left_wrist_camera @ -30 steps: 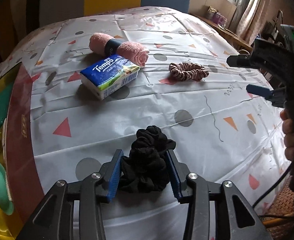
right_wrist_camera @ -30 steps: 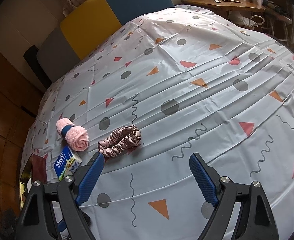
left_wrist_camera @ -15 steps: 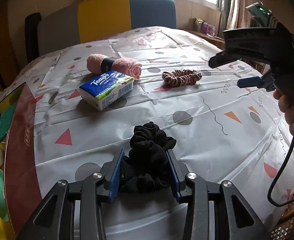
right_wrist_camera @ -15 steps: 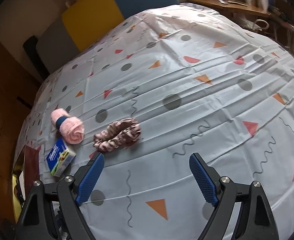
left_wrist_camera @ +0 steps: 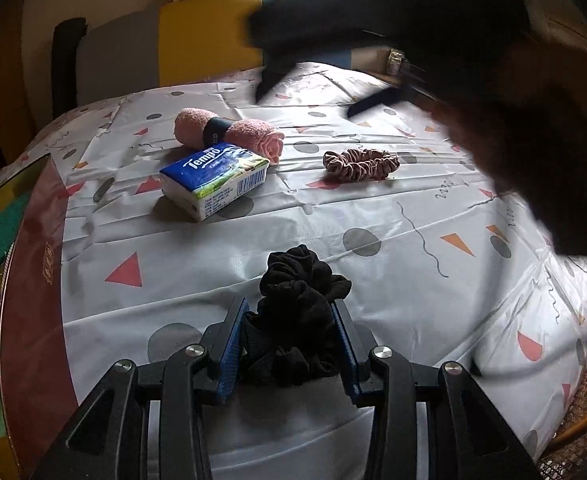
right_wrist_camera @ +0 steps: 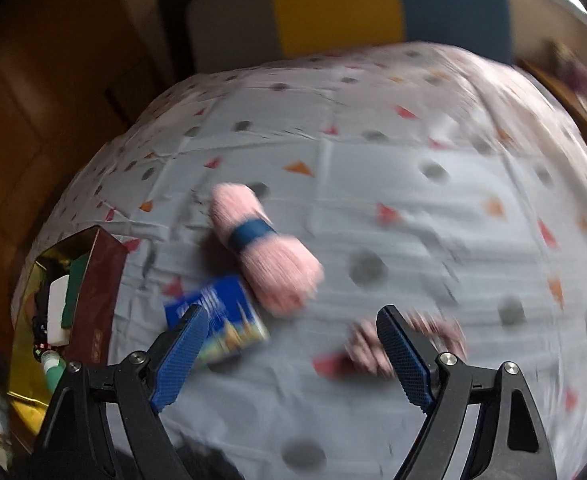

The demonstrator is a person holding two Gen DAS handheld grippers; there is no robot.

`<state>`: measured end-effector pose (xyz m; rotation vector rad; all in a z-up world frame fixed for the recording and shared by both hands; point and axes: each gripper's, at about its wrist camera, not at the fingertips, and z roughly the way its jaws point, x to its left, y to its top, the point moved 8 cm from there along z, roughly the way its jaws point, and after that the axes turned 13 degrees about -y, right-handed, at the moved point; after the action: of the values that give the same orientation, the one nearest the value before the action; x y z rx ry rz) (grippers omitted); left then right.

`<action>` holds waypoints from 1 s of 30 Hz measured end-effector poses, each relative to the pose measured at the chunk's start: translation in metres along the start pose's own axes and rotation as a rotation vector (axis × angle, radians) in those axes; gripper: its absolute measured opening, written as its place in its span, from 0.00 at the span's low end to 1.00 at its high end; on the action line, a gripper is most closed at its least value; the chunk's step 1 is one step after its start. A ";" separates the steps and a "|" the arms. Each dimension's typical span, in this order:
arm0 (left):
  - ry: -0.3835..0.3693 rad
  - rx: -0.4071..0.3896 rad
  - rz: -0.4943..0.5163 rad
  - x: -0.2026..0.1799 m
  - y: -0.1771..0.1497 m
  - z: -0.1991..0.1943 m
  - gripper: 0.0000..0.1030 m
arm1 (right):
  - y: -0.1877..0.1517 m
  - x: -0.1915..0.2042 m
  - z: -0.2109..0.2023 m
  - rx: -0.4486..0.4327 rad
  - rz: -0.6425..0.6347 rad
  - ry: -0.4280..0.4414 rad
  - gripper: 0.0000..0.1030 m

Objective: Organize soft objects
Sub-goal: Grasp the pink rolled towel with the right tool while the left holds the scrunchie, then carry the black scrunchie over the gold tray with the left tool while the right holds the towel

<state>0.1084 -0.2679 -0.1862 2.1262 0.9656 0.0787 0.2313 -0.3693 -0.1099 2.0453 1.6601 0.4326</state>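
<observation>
You're clamping the black scrunchie (left_wrist_camera: 299, 312) in your left tongs (left_wrist_camera: 293, 344), blue pads pressing its ruffled, bunched fabric from both sides, likely to carry it to the box (left_wrist_camera: 33, 248) at the surface's left edge. Your right tongs (right_wrist_camera: 293, 356) are gaping wide, holding nothing, hanging blurred over the glossy patterned tablecloth (left_wrist_camera: 373, 280). Lying there loose: pink satin scrunchie (left_wrist_camera: 360, 164), fluffy rolled towel (left_wrist_camera: 229, 134) with a dark band, boxy tissue pack (left_wrist_camera: 213, 178).
</observation>
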 end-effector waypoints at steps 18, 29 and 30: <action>-0.012 -0.008 -0.009 -0.002 0.002 0.001 0.40 | 0.030 0.014 0.016 -0.006 -0.181 -0.121 0.40; 0.020 -0.001 0.016 -0.004 0.001 0.002 0.40 | -0.115 -0.047 -0.025 0.189 -0.067 -0.014 0.41; 0.024 0.001 0.019 -0.004 0.001 0.002 0.40 | -0.128 -0.049 -0.017 0.205 -0.065 -0.032 0.41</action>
<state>0.1066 -0.2721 -0.1857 2.1398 0.9597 0.1139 0.1059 -0.3941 -0.1622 2.1223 1.8102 0.2138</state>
